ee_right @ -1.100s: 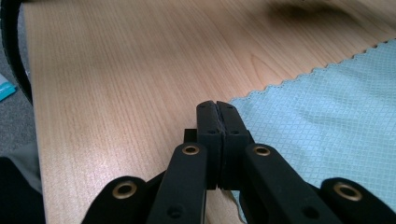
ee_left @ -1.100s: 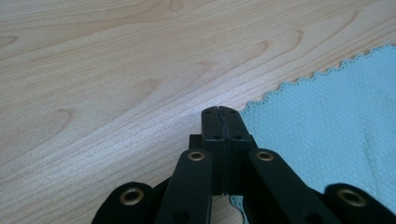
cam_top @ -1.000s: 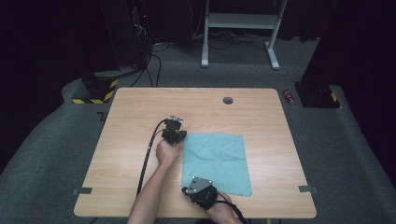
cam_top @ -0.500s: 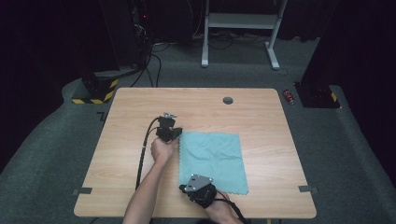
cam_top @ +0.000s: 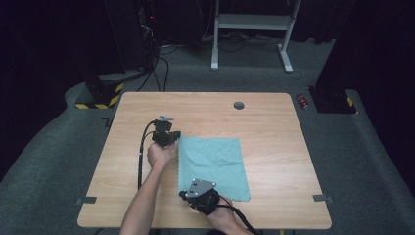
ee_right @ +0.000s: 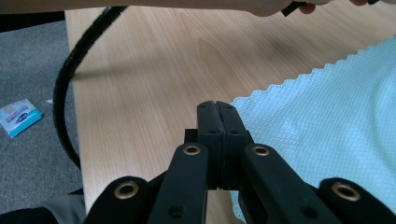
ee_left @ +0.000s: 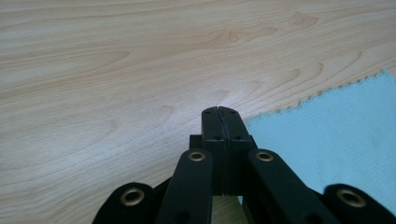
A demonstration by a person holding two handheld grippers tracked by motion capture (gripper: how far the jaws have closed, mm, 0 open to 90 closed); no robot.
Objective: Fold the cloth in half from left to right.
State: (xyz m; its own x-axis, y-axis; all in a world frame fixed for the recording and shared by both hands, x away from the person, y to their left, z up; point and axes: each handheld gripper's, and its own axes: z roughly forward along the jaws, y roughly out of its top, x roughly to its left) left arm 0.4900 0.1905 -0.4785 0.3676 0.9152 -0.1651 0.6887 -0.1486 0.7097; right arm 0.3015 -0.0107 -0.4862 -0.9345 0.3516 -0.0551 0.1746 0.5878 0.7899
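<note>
A teal cloth (cam_top: 215, 161) lies spread on the wooden table (cam_top: 274, 127). My left gripper (cam_top: 172, 142) is at the cloth's far left corner, jaws shut and pinching the corner. In the left gripper view the closed gripper tip (ee_left: 219, 112) meets the scalloped edge of the cloth (ee_left: 336, 126). My right gripper (cam_top: 183, 195) is at the near left corner, also shut on the cloth. In the right gripper view the closed gripper tip (ee_right: 216, 107) holds the edge, and the cloth (ee_right: 327, 112) rises slightly off the wood there.
A dark round grommet (cam_top: 238, 105) sits near the table's far edge. The left gripper's black cable (cam_top: 142, 156) trails across the left part of the table. A small packet (ee_right: 18, 116) lies on the grey carpet, and a red object (cam_top: 303, 101) beyond the far right corner.
Both grippers have moved left and slightly up, and the cloth has slid left across the table with them. Jaws stayed shut.
</note>
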